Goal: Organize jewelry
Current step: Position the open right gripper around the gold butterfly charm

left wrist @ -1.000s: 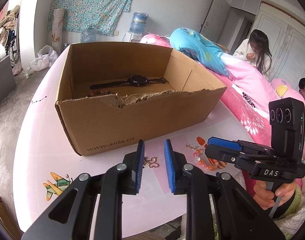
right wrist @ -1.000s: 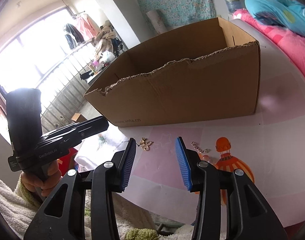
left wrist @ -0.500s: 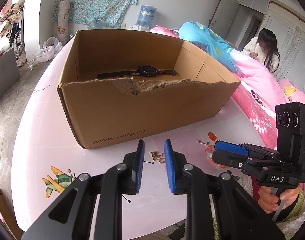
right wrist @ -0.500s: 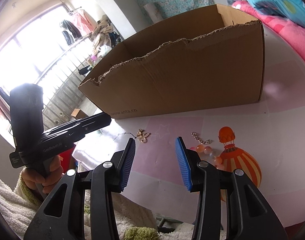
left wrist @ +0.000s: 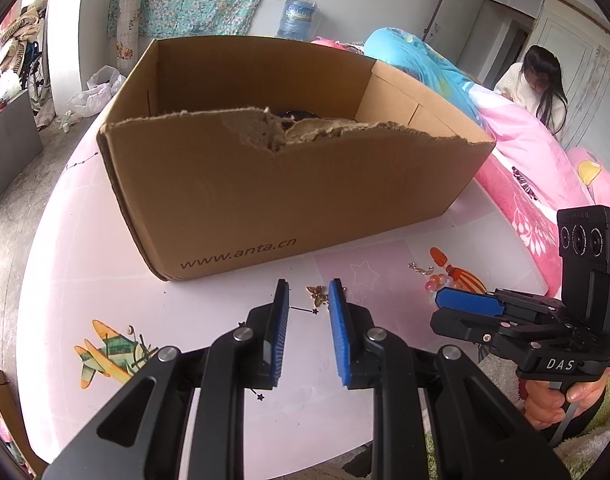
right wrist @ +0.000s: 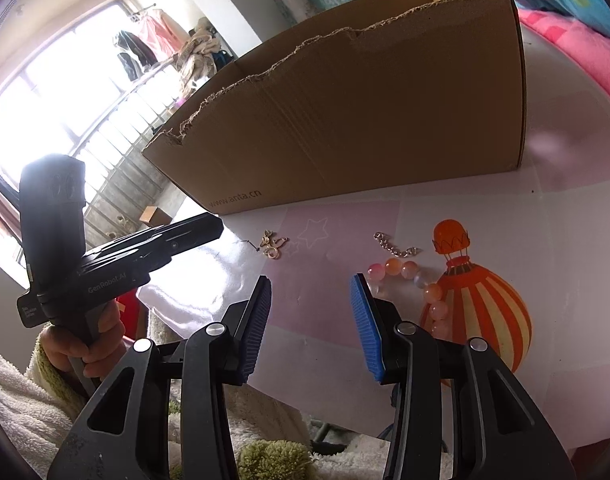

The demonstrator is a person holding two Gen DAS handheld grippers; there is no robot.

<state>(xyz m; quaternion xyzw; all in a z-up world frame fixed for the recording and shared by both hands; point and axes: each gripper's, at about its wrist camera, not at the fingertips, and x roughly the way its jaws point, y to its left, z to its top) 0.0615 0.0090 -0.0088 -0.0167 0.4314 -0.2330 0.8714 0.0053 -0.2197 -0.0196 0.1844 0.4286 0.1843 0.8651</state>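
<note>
Left wrist view: compared with a second ago, the left gripper (left wrist: 308, 298) has sunk toward the table (left wrist: 85, 248), so the cardboard box (left wrist: 265, 196) now looms larger and its torn front wall hides most of the interior. The watch (left wrist: 295, 113), plainly visible lying inside earlier, is now only a dark sliver above the tear at 12 o'clock. The gold butterfly charm (left wrist: 318, 294) sits on the table just ahead of the blue pads, slightly toward the right one. Fingers narrowly spread, nothing between them, no contact yet. Judgement: an approach to pick the charm for the box; the narrow gap suits so small a piece.

Right wrist view: right gripper (right wrist: 311, 294) half spread, empty, hovering above the table. Bead bracelet (right wrist: 417, 280) with its silver chain (right wrist: 393, 246) lies at 2 o'clock from its tips, partly over the printed balloon (right wrist: 477, 308).

Hard to read: the charm's thin chain is barely traceable; bracelet partly behind the right pad; box contents unseen from the right; window glare washes out the upper left.
</note>
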